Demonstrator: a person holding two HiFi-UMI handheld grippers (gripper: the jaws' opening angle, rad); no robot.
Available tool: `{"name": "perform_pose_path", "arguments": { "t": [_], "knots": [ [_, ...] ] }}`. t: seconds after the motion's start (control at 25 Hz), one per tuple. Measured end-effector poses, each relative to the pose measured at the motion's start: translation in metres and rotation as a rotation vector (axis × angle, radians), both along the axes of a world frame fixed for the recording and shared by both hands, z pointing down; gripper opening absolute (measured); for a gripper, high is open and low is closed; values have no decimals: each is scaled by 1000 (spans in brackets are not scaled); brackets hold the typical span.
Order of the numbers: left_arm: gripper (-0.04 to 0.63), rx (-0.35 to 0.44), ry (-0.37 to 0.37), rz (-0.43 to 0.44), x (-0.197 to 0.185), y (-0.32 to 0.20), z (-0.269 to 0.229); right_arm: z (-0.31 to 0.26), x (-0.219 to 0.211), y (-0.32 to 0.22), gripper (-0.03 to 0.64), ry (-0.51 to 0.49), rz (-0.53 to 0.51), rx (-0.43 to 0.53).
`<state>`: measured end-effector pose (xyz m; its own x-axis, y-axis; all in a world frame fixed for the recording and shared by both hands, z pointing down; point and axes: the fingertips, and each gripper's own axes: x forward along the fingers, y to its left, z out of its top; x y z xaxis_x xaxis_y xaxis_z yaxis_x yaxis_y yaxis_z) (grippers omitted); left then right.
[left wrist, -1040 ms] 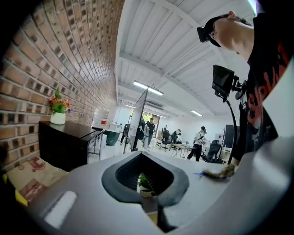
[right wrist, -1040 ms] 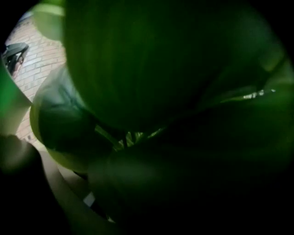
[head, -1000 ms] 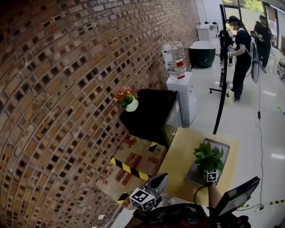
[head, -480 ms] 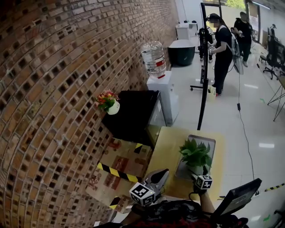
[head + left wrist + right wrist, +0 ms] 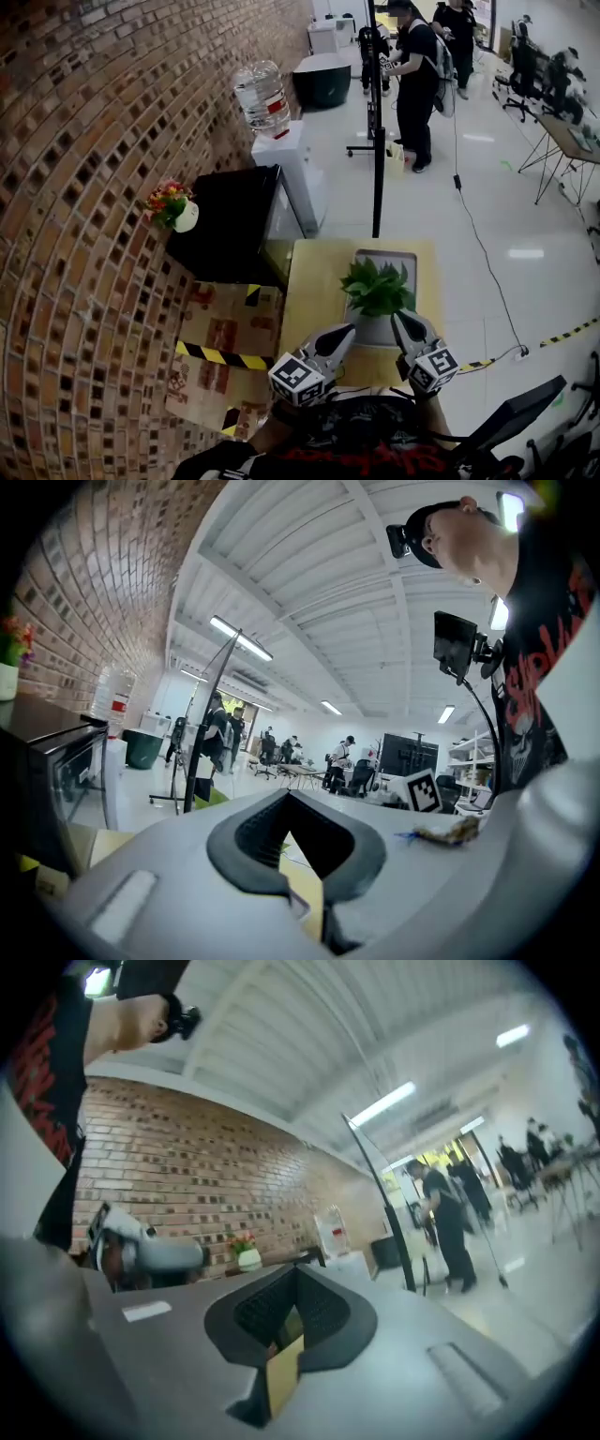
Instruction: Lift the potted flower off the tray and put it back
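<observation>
Head view puts the potted plant (image 5: 377,289) upright in the grey tray (image 5: 405,259) on the yellow surface (image 5: 314,281), straight ahead of you and lying between your two tools. The tray's long side runs away from you, and the plant stands at its near end, so the pale pot (image 5: 373,329) is the closest part to reach.

Your right claw (image 5: 401,323) is the nearer one. Its tip sits just beside the pot's right flank, under the overhanging leaves, though I can't tell whether it touches. Your left claw (image 5: 345,334) points in from the pot's left — near, but with a strip of bare surface showing between them.

Both claws are drawn together with nothing held. In each gripper view the dark pads meet at a point, and only a sliver of yellow surface shows through the hollow behind them. Both gripper views also tilt up toward the ceiling, so neither is lined up on the pot yet.

My read is that the lift hasn't begun — the pot sits in the tray. The right claw would probably need to spread and drop level with the pot wall. Gripping up in the foliage looks likely to slip or crush leaves.

The small vase of flowers (image 5: 172,205) on the black cabinet (image 5: 234,220) stands well apart and isn't on any tray.
</observation>
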<state>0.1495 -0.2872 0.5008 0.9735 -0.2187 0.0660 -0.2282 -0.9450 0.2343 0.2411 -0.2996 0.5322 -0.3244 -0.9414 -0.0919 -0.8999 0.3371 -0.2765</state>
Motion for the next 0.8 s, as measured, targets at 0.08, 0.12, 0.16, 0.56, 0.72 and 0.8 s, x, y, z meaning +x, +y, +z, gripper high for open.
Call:
{"name": "perform_pose_path", "arguments": {
  "t": [0.08,0.12,0.16,0.56,0.72,0.8],
  "knots": [
    [3,-3,13,29,6,2,-4,-28,-1,0,3,84,5,13],
    [3,2,21,44,8,2,-7,-38,-2,0,3,119,6,11],
    [3,11,28,58,10,4,-11,-48,-5,2,2,144,6,8],
    [2,12,50,74,1,9,-13,-63,-52,10,0,280,-74,-24],
    [3,-9,48,39,-10,6,-12,-58,-63,9,0,270,-111,-55],
    [3,-16,44,18,-14,4,-8,-55,-64,8,0,269,-118,-66]
  ]
}}
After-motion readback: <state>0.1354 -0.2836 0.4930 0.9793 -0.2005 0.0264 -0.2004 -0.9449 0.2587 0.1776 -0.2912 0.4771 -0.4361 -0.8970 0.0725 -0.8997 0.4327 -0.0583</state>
